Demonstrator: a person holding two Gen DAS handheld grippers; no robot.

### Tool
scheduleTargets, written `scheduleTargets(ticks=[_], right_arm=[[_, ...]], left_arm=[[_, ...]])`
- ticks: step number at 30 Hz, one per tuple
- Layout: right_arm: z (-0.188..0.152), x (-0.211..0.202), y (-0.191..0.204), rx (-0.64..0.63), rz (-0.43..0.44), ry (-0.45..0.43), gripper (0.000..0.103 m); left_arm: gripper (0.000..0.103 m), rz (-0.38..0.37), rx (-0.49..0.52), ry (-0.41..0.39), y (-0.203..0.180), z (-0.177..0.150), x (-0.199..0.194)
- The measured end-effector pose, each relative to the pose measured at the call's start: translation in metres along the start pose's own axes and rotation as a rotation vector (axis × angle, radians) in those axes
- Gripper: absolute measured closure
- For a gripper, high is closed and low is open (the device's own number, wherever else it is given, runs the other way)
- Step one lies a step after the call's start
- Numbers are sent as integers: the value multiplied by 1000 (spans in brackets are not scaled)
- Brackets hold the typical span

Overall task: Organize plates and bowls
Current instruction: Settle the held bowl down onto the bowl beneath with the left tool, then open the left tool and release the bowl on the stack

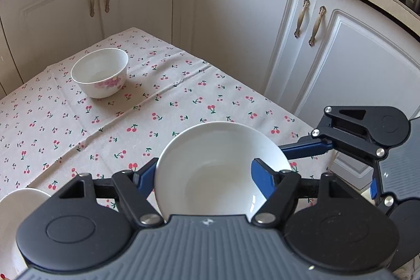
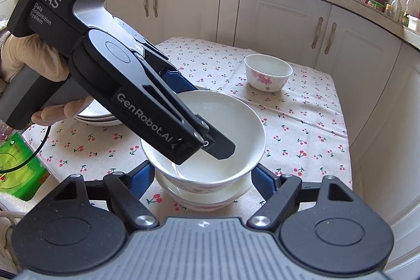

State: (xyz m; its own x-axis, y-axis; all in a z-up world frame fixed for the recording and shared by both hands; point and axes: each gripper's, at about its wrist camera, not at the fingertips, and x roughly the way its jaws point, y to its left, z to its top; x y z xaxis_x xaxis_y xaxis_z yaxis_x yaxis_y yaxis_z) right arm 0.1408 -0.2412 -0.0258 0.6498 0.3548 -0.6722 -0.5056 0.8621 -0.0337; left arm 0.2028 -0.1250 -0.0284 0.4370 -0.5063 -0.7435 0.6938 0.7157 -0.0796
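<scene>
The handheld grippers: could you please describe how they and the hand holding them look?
Both grippers are black with ribbed grey bodies, round black pivot housings and blue-padded jaws. The left gripper bears white lettering, "DAS Data Acquisition System" and "GenRobot.AI", and a thin black cable hangs below its grey handle. The hand on it wears a beige glove. The right gripper looks identical.

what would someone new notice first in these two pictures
First the white bowl gripped at its rim by the left gripper, held just above a second bowl that sits between the open jaws of the right gripper. Next, a lone pink-flowered bowl stands apart near the far edge of the cherry-print tablecloth.
</scene>
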Motion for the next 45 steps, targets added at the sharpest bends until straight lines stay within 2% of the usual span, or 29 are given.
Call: scheduleTargets(ticks=[37,41,45], right_arm=[[-6,8,-7,25,7,24,19],[-7,9,-8,30,14,26,18],[-5,0,-8,19,12,-26,6]], left_arm=[[29,-18,-4,10,3,-5,16],[25,-18,-7,8,4,-6,16],[25,-26,-8,-10,5,-5,10]])
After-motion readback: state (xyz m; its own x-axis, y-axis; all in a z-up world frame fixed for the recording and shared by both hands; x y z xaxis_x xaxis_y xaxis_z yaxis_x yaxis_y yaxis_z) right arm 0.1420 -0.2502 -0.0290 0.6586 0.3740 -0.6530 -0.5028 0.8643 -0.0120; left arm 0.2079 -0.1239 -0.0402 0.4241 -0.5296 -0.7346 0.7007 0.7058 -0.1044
